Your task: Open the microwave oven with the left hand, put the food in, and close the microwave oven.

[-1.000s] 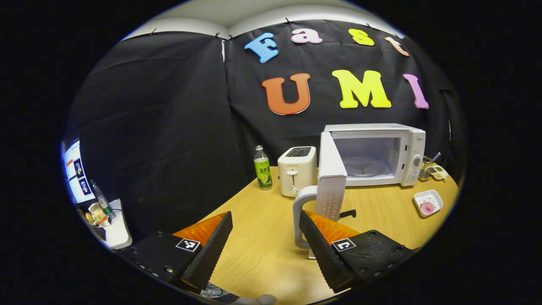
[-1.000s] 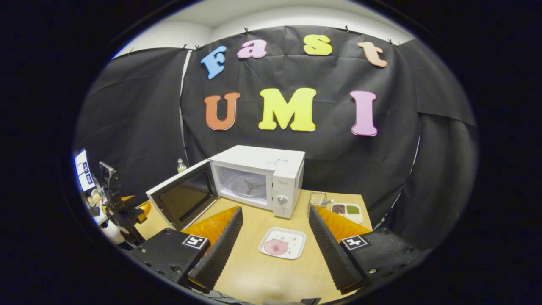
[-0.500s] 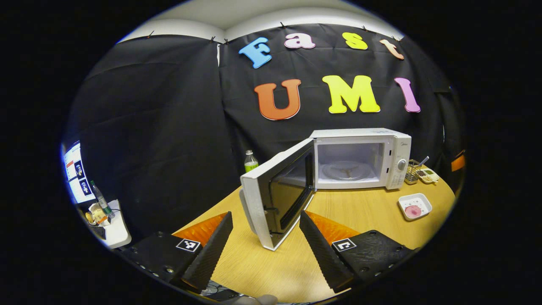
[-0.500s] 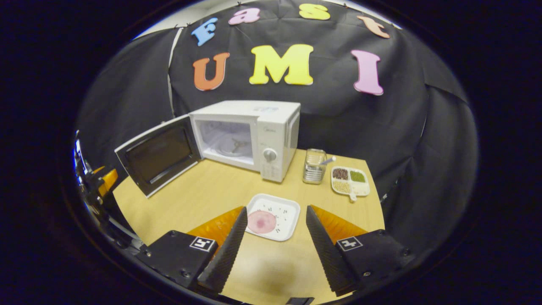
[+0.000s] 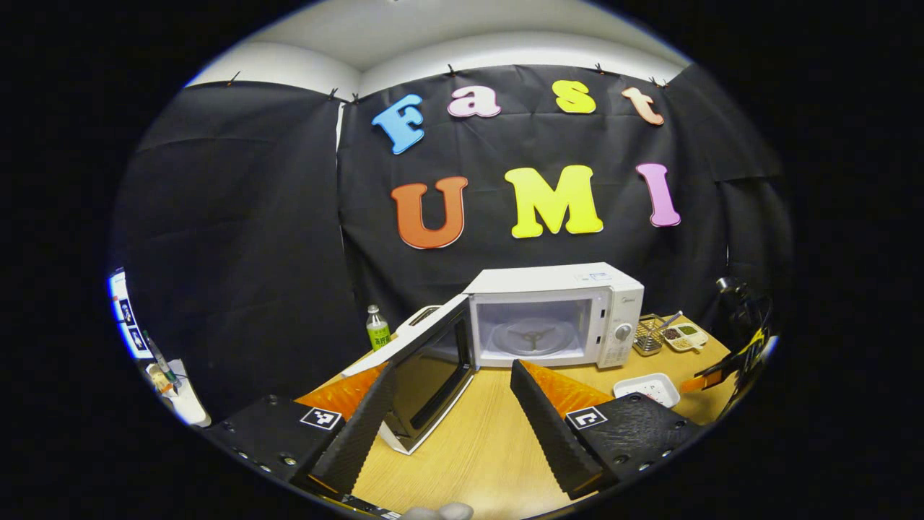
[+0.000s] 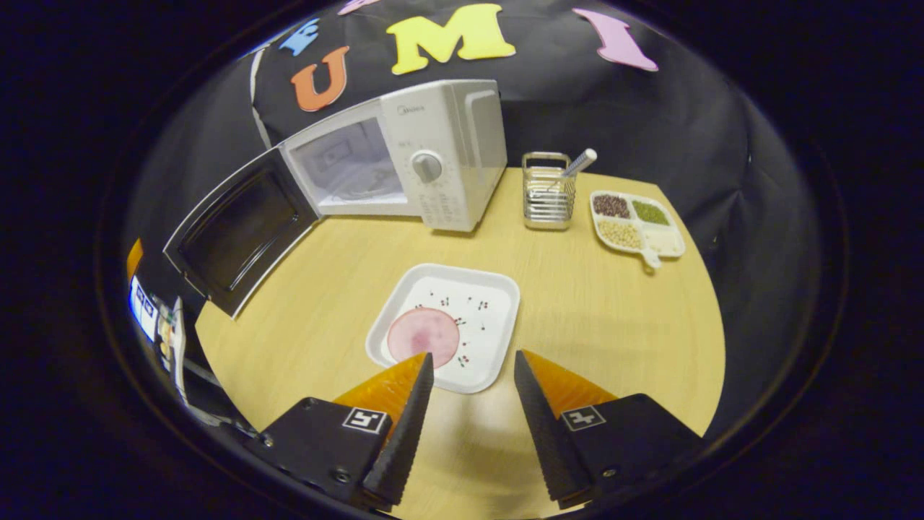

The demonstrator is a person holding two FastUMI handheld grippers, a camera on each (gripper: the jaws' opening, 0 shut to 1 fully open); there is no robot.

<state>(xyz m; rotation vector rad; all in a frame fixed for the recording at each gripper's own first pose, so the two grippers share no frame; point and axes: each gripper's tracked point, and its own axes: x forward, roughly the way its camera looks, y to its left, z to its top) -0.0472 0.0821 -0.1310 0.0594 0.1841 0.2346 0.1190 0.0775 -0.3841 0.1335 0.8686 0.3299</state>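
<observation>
My right gripper (image 6: 469, 361) hangs with its 2 fingers spread wide and empty, just at the near edge of the square white plate (image 6: 445, 323) carrying a round pink slice of food (image 6: 423, 336) on the light wooden table (image 6: 592, 303). Beyond it I see the white microwave oven (image 6: 426, 155), its door (image 6: 234, 231) swung wide. Near its right side stand a wire holder (image 6: 548, 191) and a divided dish of beans (image 6: 637, 220). My left gripper (image 5: 451, 375) is spread just as wide, holding nothing, facing the door's (image 5: 426, 375) inner side.
</observation>
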